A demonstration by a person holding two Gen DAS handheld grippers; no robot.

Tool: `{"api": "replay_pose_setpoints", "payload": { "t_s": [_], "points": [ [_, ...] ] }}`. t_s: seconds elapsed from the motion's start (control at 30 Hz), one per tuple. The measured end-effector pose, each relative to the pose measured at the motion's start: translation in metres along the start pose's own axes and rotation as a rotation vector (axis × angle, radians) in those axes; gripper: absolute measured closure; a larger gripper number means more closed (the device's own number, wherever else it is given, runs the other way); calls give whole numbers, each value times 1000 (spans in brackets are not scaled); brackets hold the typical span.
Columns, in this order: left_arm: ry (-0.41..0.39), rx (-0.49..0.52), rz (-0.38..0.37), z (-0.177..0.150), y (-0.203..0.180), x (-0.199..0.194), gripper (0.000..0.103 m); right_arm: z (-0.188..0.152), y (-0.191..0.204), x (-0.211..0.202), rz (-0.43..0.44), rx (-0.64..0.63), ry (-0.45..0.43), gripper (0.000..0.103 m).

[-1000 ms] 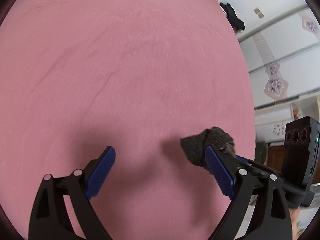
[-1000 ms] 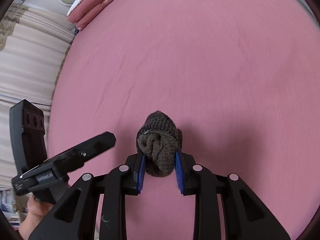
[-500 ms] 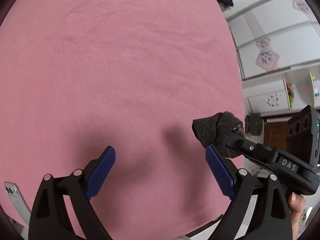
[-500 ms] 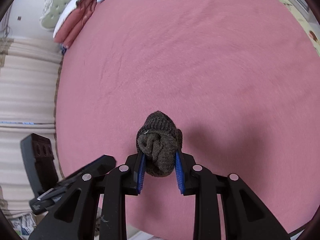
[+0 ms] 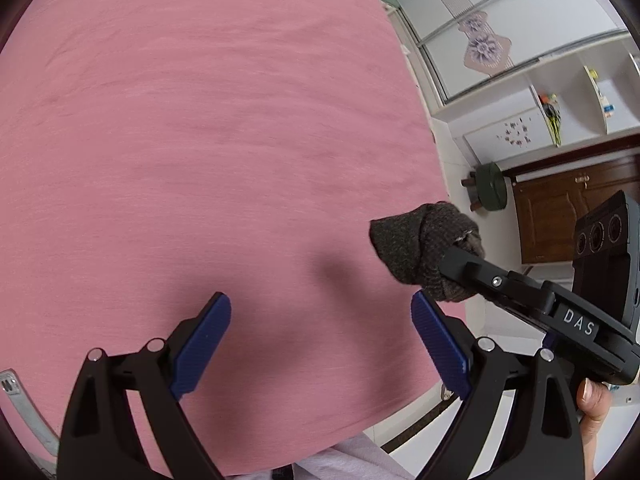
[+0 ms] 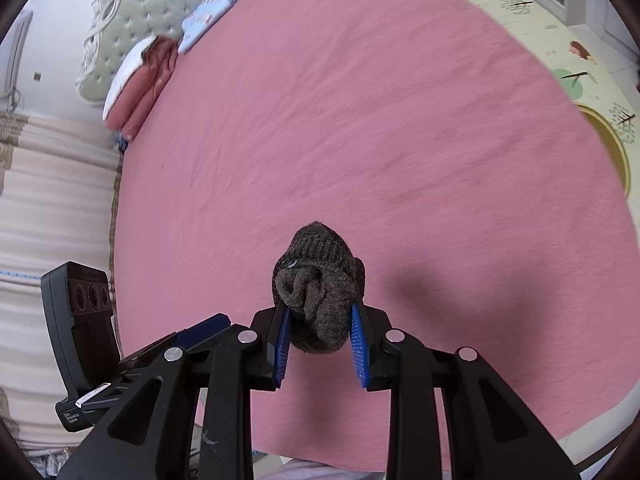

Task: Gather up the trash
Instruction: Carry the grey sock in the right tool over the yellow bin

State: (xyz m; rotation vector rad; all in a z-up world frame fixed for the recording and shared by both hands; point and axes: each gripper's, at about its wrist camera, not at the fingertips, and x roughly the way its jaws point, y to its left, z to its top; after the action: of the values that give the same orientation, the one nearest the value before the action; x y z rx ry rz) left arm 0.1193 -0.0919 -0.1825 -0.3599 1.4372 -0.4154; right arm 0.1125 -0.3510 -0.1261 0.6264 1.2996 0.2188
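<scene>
My right gripper [image 6: 320,344] is shut on a balled-up dark grey-brown sock [image 6: 320,280] and holds it in the air above the pink bedspread [image 6: 360,120]. In the left wrist view the same sock [image 5: 424,248] shows at the right, clamped in the right gripper [image 5: 448,264]. My left gripper [image 5: 320,344] is open and empty, its blue pads [image 5: 200,344] wide apart above the bedspread [image 5: 200,120], just left of the sock.
A tufted headboard [image 6: 132,20], a pink-and-white folded quilt [image 6: 140,80] and a blue pillow [image 6: 208,16] lie at the bed's far end. A patterned play mat [image 6: 580,60] lies right of the bed. White wardrobes [image 5: 500,40], a green stool [image 5: 490,192] and a wooden door [image 5: 560,208] stand beyond the bed edge.
Both grippers have risen and pulled back from the bed, so more of the room shows. The right gripper still holds the sock. The left gripper stays open.
</scene>
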Motion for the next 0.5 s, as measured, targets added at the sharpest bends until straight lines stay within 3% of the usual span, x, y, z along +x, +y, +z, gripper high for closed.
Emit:
{"api": "replay_pose_setpoints", "payload": {
  "t_s": [0.5],
  "points": [
    [54, 92, -16, 27, -217, 126, 12, 74, -184, -105, -34, 95, -72, 77]
  ]
}}
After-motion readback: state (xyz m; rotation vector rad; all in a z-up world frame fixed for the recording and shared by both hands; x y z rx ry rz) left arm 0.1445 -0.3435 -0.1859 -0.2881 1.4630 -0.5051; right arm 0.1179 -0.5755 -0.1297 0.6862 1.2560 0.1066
